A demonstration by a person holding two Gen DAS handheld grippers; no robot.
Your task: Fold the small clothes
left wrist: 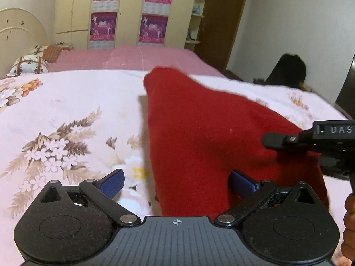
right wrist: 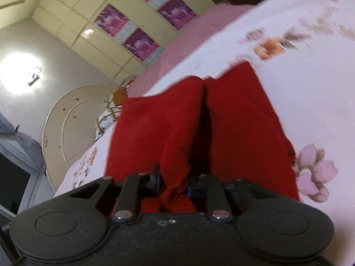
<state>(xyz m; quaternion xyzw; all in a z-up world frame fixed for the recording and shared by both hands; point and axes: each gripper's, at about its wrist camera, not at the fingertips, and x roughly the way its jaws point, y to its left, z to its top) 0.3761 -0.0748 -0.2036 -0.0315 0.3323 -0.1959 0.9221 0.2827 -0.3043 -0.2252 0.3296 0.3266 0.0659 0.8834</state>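
Red garment on the bed — your right gripper has it.

Your right gripper (right wrist: pixel 174 182) is clenched on a bunched edge of the red garment (left wrist: pixel 199 133), which lies on the floral bedspread (left wrist: pixel 66 110); your left gripper (left wrist: pixel 176 182) — fingers spread — straddles its near edge, gripping nothing.

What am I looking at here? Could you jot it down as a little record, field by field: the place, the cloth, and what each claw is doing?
place: bedroom, floral bedspread over a pink sheet
garment: red cloth, lying on the bedspread
left claw: open, blue pads either side of the cloth's near edge, not pressing it
right claw: closed on a bunched edge of the red cloth
background: cream wardrobe with purple posters, patterned pillows
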